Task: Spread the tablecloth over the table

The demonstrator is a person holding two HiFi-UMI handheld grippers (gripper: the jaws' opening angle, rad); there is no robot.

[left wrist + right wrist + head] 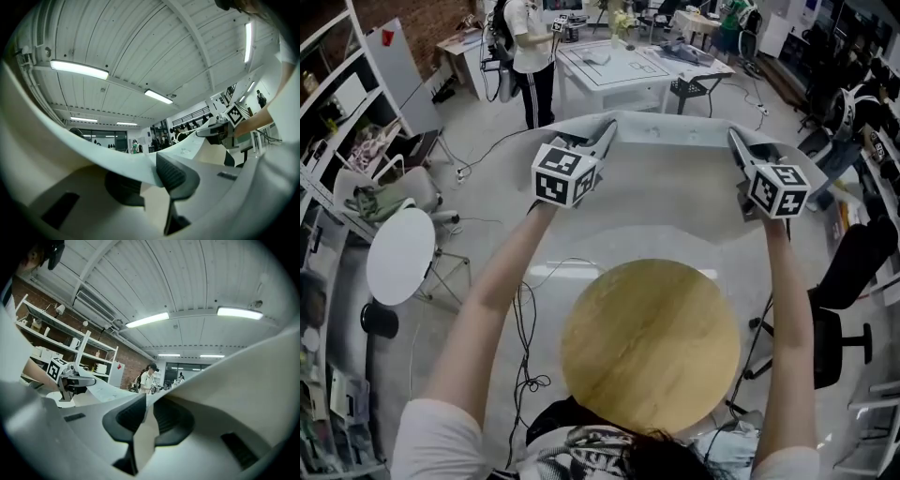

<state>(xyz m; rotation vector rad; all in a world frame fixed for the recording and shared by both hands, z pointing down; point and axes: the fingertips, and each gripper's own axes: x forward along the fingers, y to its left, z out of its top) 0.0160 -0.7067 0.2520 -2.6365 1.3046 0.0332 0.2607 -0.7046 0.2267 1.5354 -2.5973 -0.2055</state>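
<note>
A pale, translucent tablecloth (666, 187) hung stretched between two hand-held grippers. Its leading edge was taut and raised beyond the far side of the round, light-wood table (650, 347), and its sides fell away past the table's left and right. Whether the near part already lay on the tabletop could not be told, as the wood showed plainly either way. The left gripper (607, 131), beyond the table's far left, was clamped on one end of that edge, its dark ribbed pads (173, 173) pinching the thin sheet. The right gripper (737, 139), beyond the table's far right, pinched the other end the same way. The sheet looked smooth, slick and thin, with floor cables showing through it left of the table and a soft sag between the grips. To spread it well, the person would likely need to keep both grips firm and level and hold the edge tight. The edge should come down evenly past the table's far rim so the overhang matches all round, with release only once the cloth rests flat.
</note>
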